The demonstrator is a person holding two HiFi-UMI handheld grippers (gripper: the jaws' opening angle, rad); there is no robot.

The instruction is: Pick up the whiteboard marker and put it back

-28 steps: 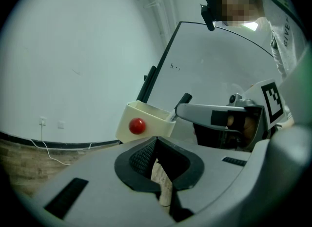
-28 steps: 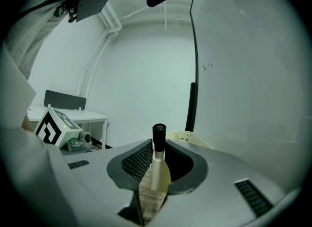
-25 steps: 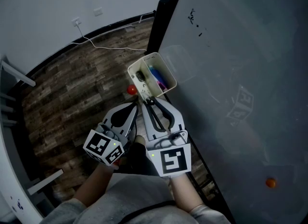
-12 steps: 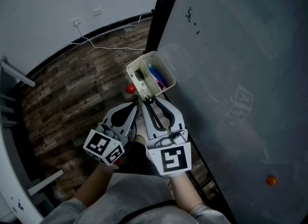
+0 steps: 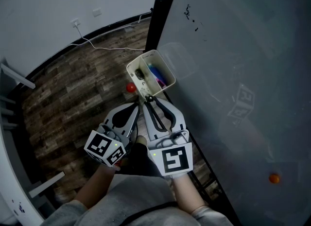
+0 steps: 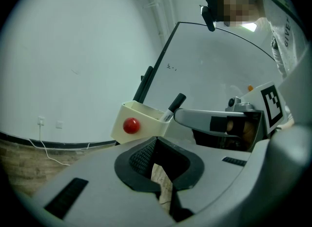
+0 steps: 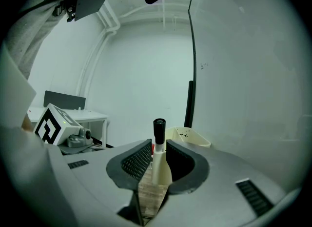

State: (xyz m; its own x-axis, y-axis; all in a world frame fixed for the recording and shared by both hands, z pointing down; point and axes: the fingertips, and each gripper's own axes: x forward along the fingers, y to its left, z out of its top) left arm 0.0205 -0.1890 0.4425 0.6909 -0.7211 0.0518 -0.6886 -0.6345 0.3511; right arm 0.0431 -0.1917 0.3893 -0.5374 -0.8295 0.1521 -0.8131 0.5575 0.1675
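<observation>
Since a second ago the holder (image 5: 141,60) has drifted a little up and left in the head view, while both grippers sit where they did below it. Left of the holder, a white cable (image 5: 107,47) runs over the wooden floor (image 5: 68,94) from a wall socket. The left gripper (image 5: 138,106) hangs just below the holder's left corner; its own view shows the fingers (image 6: 141,155) pressed together at the tips with nothing between them. A red ball (image 5: 130,87) sits on the holder's outer wall, on the side facing the left gripper. The cream holder is mounted on the whiteboard's left edge, open side up, with blue and pink pens (image 5: 158,74) inside.

The right gripper (image 5: 149,101) is just below the holder's near rim. Its fingers (image 7: 139,160) pinch the marker (image 7: 159,143) by the white barrel, and the black cap stands up above them. In the left gripper view the marker leans toward the holder's near rim. Whether it touches the rim cannot be told.

Right of the holder spreads the whiteboard (image 5: 233,50), with a few small dark marks above the holder. An orange dot (image 5: 274,178) sits on the board well below and right of the holder.
</observation>
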